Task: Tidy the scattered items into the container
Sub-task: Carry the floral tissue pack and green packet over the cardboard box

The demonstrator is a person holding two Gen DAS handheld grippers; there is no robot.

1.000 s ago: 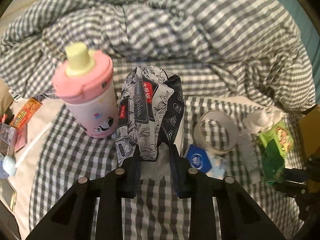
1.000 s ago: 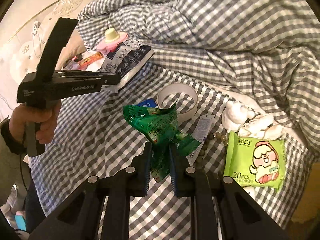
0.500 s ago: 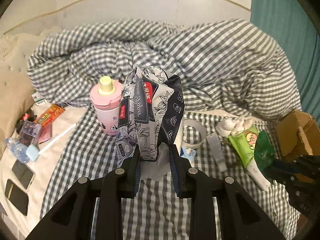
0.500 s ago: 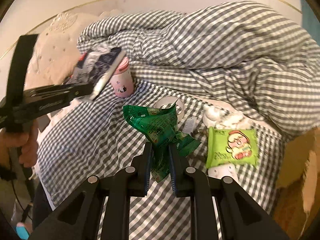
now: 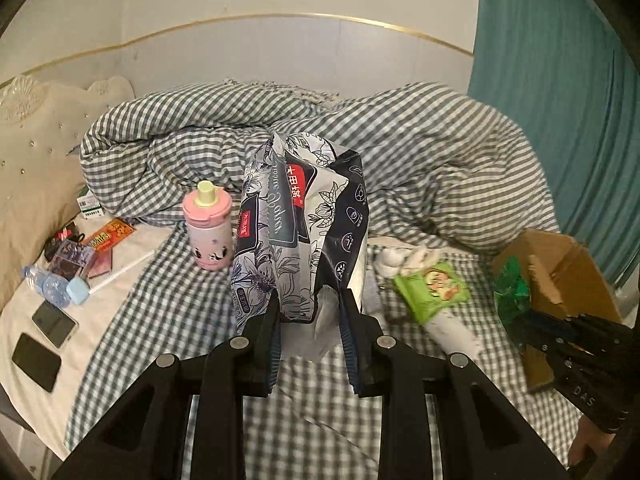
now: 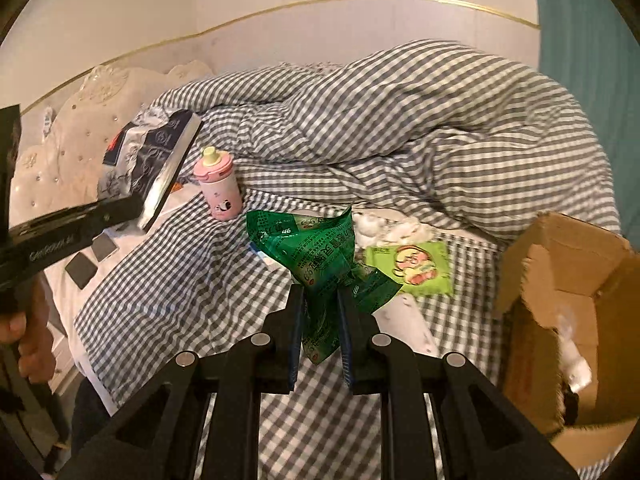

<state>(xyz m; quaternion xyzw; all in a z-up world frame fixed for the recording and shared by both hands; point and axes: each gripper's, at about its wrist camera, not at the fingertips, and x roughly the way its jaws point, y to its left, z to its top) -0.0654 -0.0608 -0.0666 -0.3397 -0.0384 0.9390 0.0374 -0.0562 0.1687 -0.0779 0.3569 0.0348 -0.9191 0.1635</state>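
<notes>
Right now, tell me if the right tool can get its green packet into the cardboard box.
Probably yes. The right tool grips the green packet, and the cardboard box gapes open just beside it with nothing between.

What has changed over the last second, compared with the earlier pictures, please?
Both grippers rose and drew back from the bed; the cardboard box came into view at right. Unchanged: the left gripper grips the tissue pack, the right gripper the green packet; the pink bottle stands put.
</notes>
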